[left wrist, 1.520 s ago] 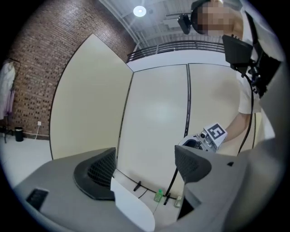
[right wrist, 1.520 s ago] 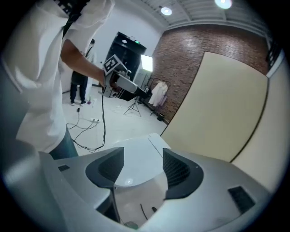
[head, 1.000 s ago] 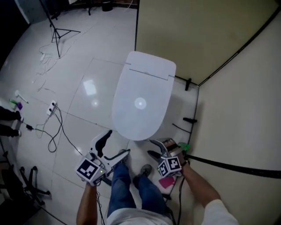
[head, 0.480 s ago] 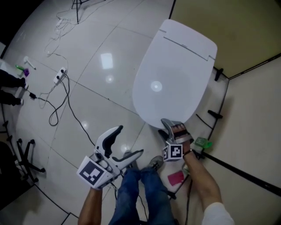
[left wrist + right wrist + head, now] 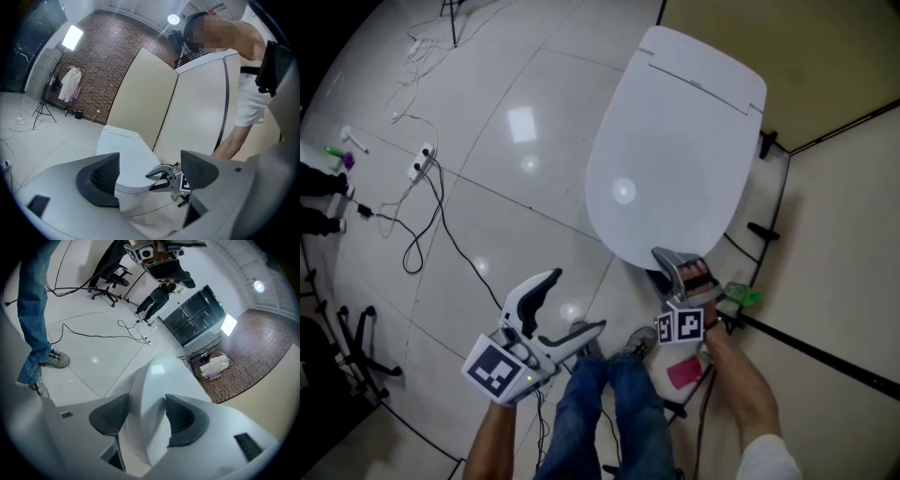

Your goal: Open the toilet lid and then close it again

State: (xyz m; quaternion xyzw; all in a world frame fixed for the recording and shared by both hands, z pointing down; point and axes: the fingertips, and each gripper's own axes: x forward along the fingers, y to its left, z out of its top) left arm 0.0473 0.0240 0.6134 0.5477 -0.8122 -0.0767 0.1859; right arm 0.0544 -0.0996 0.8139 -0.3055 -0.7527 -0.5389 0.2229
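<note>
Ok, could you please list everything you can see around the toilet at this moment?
toilet lid: one, white, closed, centre.
power strip: one, white, far left.
cables: several, mostly black, trailing from the strip.
pink object: one, lower right, by the right hand.
green object: one, right of the lid's front.
legs: two, blue jeans, bottom centre.
left gripper: one, grey, open and empty, lower left of the lid.
right gripper: one, grey, jaws have just closed on the lid's front edge.
</note>
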